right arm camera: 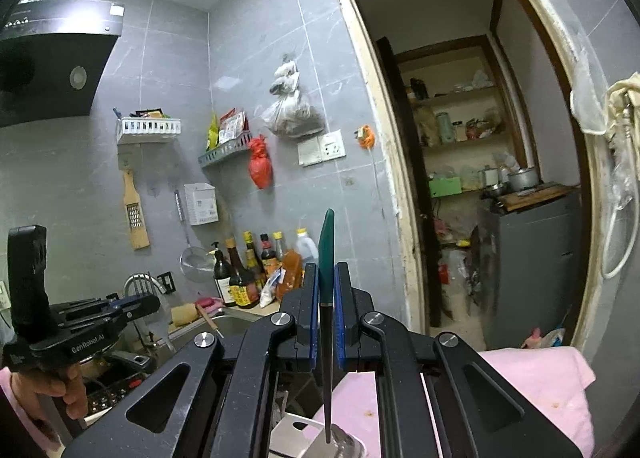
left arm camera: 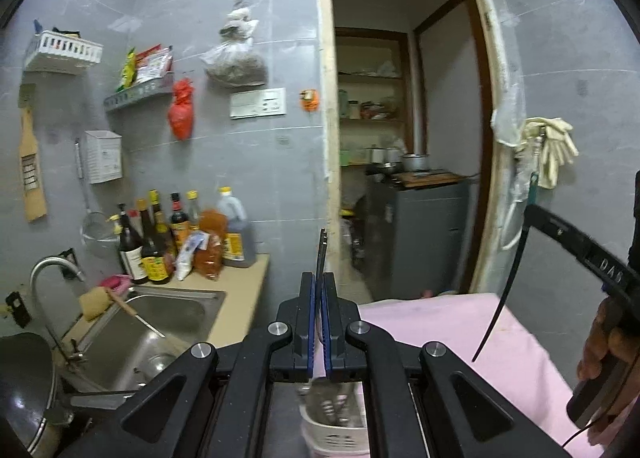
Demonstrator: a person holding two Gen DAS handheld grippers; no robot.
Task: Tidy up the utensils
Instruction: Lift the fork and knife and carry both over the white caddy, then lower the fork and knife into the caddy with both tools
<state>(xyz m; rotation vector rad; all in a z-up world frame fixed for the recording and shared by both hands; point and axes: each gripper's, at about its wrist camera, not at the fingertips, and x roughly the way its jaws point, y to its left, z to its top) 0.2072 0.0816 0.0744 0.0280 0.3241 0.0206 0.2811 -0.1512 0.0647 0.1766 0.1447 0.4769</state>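
Note:
My left gripper (left arm camera: 319, 286) is shut on a thin dark utensil (left arm camera: 321, 254) that sticks up between its blue pads. Below it stands a white slotted utensil holder (left arm camera: 334, 430) with metal cutlery, blurred. My right gripper (right arm camera: 327, 290) is shut on a green-handled utensil (right arm camera: 326, 258); its thin dark shaft (right arm camera: 327, 378) hangs down over a metal piece (right arm camera: 344, 444) at the bottom edge. The right gripper (left arm camera: 576, 242) shows at the right of the left wrist view, with the long dark shaft (left arm camera: 498, 306) hanging from it. The left gripper (right arm camera: 88, 322) shows at the left of the right wrist view.
A steel sink (left arm camera: 160, 322) with a tap (left arm camera: 52, 270) and sauce bottles (left arm camera: 168, 242) lies to the left. A dark wok (left arm camera: 24, 390) sits at the lower left. A pink cloth (left arm camera: 460, 338) covers the surface at the right. An open doorway (left arm camera: 404, 137) is ahead.

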